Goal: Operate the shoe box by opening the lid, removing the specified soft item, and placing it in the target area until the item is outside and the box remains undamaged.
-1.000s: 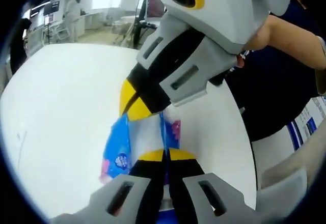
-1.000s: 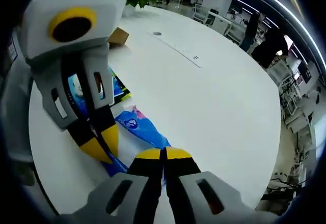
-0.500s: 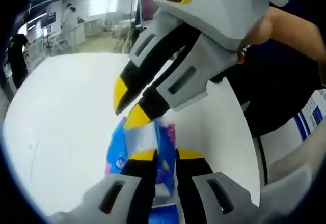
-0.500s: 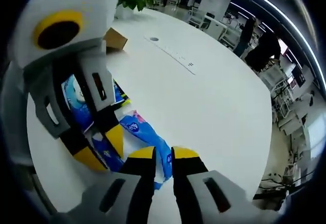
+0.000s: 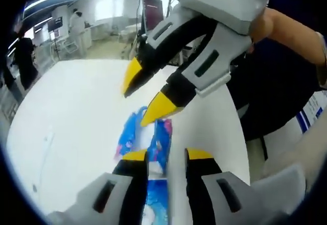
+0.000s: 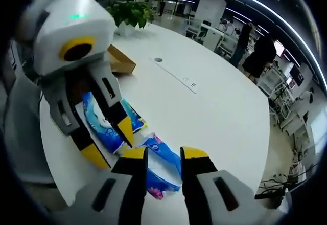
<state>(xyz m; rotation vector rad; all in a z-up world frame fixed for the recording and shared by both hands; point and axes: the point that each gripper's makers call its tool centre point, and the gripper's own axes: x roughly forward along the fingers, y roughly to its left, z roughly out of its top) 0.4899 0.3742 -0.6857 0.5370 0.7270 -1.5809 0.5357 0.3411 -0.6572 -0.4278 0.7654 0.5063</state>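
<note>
We see both claws spread above a white tabletop, neither one pinching anything. In the left gripper view, the left claw rises from the bottom with its yellow-tipped jaws apart, and a blue and pink soft pack lies flat on the tabletop just beyond the tips, showing in the gap between them. The right claw comes in from above, its two yellow tips parted and pointing down at the far end of the pack; we cannot tell whether they touch it. A person's arm reaches in behind it.

In the right gripper view, the right claw stands open with the soft pack on the tabletop between and just past its jaws. The left claw hangs on the left, jaws apart. Behind its jaws lies a second blue printed pack. Farther back we see a brown cardboard box and a potted plant.
</note>
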